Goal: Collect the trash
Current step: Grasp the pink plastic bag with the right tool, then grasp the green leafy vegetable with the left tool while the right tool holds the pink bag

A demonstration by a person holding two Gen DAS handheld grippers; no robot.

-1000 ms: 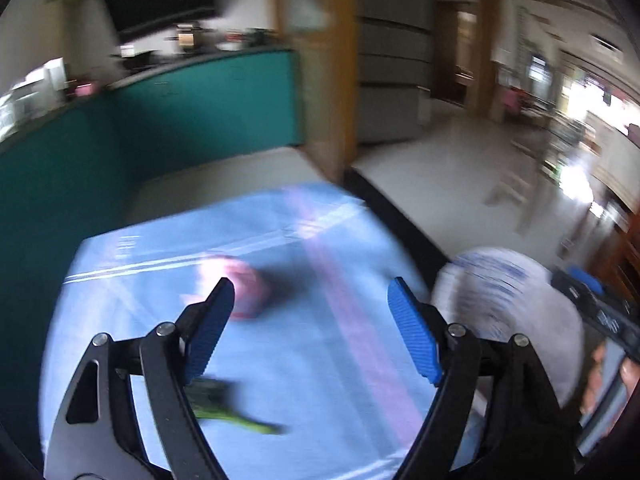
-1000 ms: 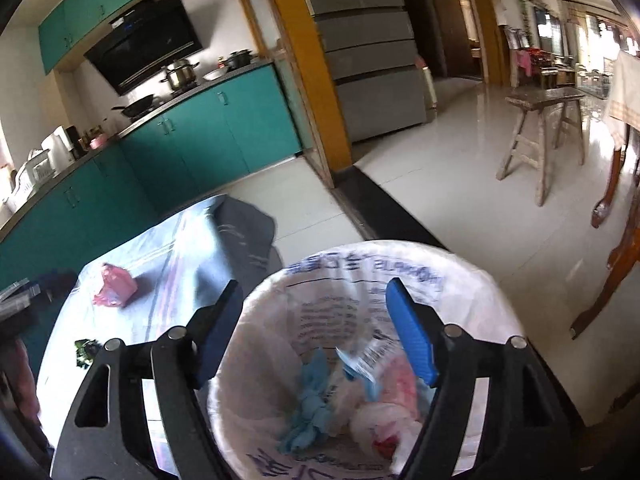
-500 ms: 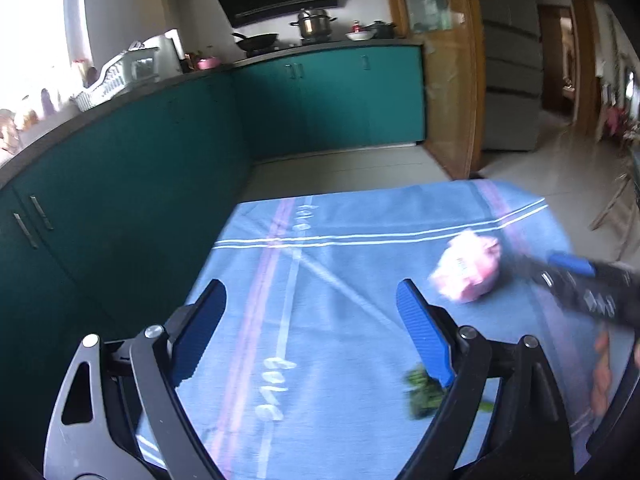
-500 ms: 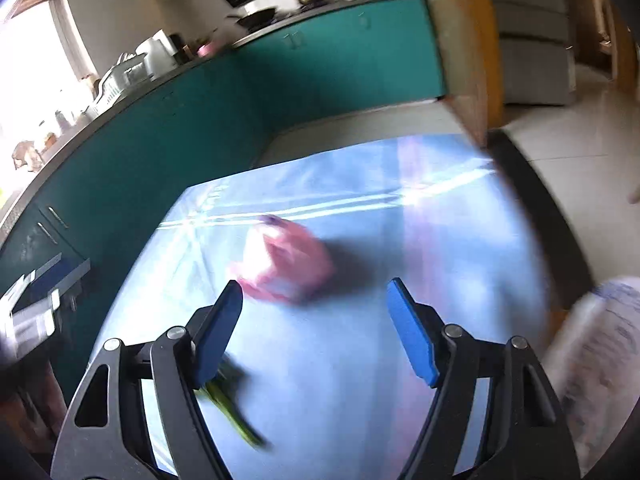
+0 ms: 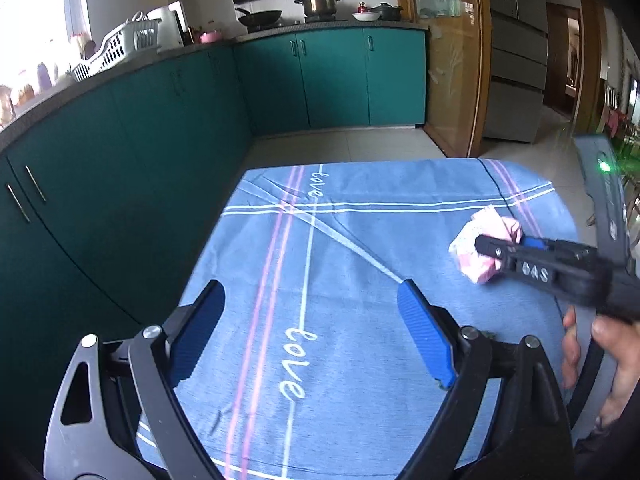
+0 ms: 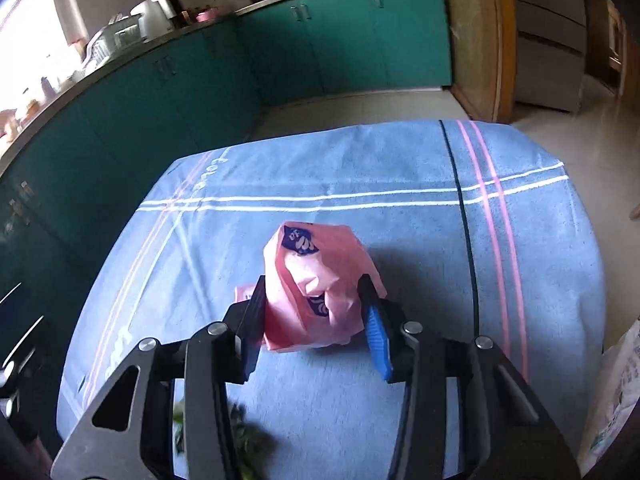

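A crumpled pink wrapper (image 6: 316, 292) with dark blue print lies on the blue tablecloth (image 6: 360, 168). My right gripper (image 6: 314, 312) is around it, both fingers pressed against its sides. The wrapper also shows in the left wrist view (image 5: 486, 242), with the right gripper (image 5: 496, 246) on it from the right. My left gripper (image 5: 310, 336) is open and empty, hovering over the near part of the cloth (image 5: 340, 264). Green leafy scraps (image 6: 244, 436) lie on the cloth beneath my right gripper.
Teal cabinets (image 5: 332, 76) run along the left and back, with pots on the counter. The lined trash bin's rim (image 6: 616, 396) shows at the right edge, beside the table. A wooden door frame (image 5: 472, 60) and tiled floor lie beyond.
My right gripper swung from over the trash bin to the table and closed around the pink wrapper. My left gripper swung left over the cloth and stays open.
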